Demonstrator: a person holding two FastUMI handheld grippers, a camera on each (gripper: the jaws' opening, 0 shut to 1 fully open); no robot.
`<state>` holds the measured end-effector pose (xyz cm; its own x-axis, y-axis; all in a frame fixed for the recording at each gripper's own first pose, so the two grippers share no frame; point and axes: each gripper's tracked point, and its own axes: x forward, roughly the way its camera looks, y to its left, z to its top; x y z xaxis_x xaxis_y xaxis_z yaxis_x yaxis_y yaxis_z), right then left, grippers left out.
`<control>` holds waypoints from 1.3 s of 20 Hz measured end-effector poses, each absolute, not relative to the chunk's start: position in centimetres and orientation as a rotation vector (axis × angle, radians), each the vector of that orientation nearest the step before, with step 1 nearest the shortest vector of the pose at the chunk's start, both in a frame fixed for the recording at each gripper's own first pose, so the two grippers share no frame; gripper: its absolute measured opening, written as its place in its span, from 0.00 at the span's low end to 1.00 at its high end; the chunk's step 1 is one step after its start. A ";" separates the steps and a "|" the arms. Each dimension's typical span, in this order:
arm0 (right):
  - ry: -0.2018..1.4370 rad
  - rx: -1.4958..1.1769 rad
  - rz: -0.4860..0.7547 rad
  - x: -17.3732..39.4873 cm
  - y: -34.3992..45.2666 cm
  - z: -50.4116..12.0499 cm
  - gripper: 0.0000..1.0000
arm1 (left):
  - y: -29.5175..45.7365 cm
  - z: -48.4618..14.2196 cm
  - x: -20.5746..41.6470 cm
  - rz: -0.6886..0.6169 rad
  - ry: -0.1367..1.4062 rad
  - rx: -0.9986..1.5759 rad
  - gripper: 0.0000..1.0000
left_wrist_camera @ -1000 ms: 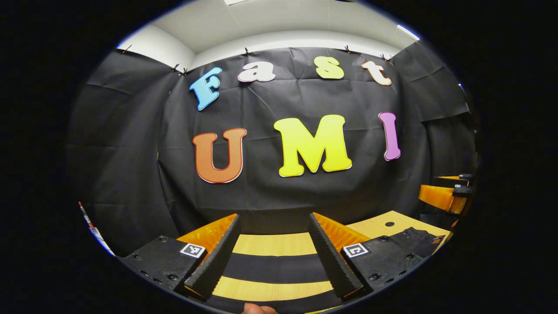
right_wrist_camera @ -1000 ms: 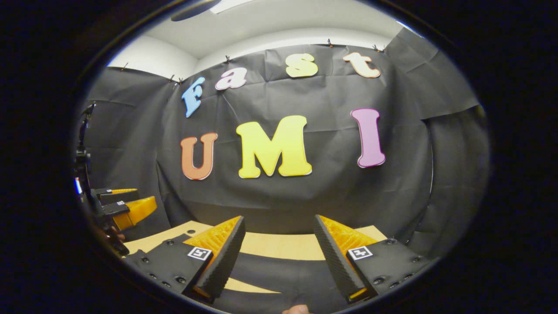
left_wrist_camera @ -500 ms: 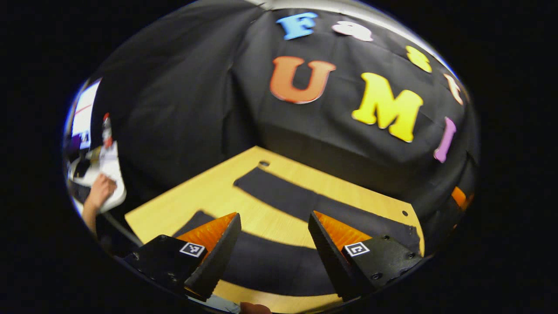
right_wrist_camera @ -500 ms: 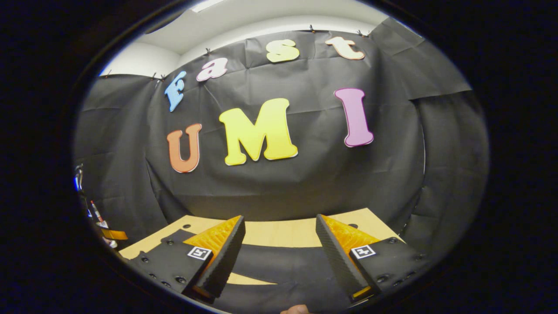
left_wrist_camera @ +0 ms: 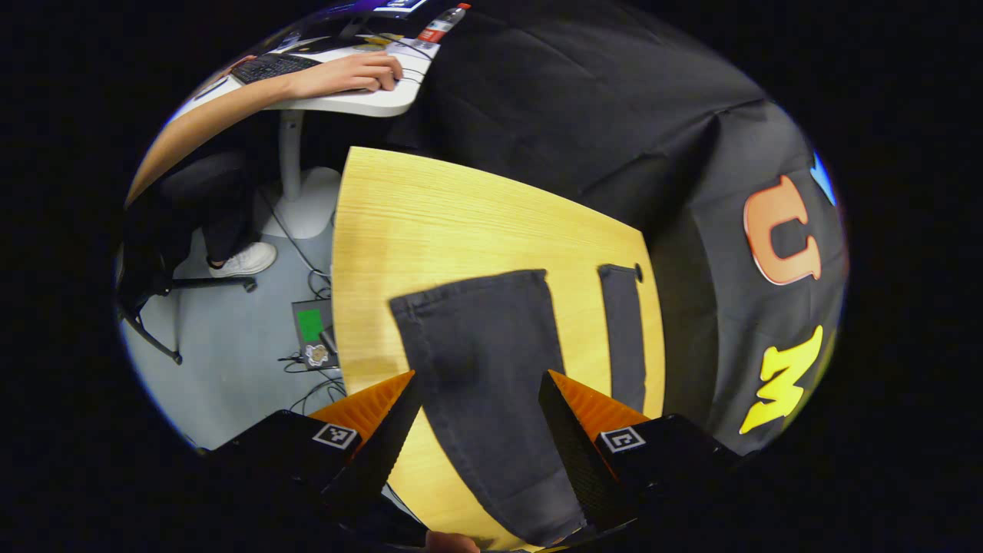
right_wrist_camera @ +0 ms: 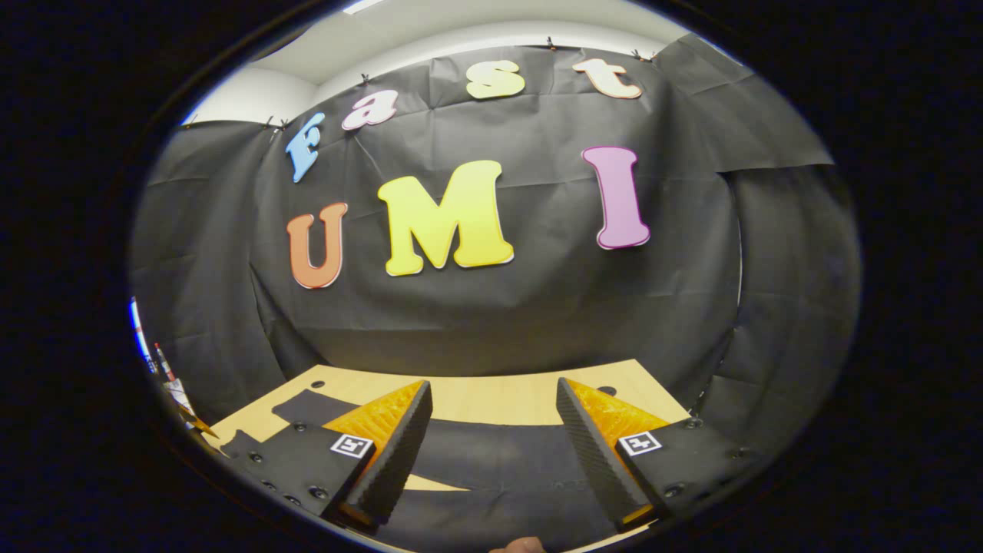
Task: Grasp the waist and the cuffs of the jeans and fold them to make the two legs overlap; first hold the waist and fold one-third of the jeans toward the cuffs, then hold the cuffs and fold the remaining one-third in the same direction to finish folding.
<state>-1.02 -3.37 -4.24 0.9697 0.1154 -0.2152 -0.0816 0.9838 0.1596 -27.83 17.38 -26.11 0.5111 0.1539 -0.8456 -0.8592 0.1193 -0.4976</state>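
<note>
Lying lengthwise, jeans (left_wrist_camera: 491, 384), cuffs (left_wrist_camera: 468, 288) far.

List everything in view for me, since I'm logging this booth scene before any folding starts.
jeans: one pair, dark grey, flat on the table, legs apart
table: one, light wood, under the jeans
white desk: one, beyond the table's far end
keyboard: one, dark, on the white desk
bottle: one, red label, desk edge
seated person's hand: one, on the desk
left gripper: open, above a jeans leg
right gripper: open, above the jeans
</note>
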 end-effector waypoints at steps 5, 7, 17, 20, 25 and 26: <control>0.254 0.162 0.033 -1.0 -5.8 -4.6 1.00 | 19.0 -29.3 -28.2 0.915 0.785 -1.265 0.99; 0.264 0.162 0.011 -1.1 -6.6 -4.7 0.99 | 19.8 -30.0 -27.8 0.925 0.791 -1.267 0.99; 0.423 0.211 -0.110 -2.2 -10.1 -9.6 0.99 | 20.1 -30.4 -23.8 0.846 0.820 -1.262 0.93; 0.483 0.231 -0.146 -2.5 -11.7 -11.3 1.00 | 19.9 -31.2 -24.4 0.870 0.820 -1.329 0.29; 0.695 0.373 -0.323 -4.0 -19.4 -16.9 0.96 | 20.1 -31.5 -24.2 0.857 0.773 -1.422 0.10; 0.761 0.425 -0.382 -4.7 -21.3 -18.6 0.96 | 20.1 -31.6 -24.2 0.851 0.779 -1.409 0.09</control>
<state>-4.70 -21.31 -18.59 0.6642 -0.1773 -0.7262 0.4766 0.8489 0.2287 -24.24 20.13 -31.65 0.4993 0.0395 -0.8655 -0.8657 -0.0190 -0.5002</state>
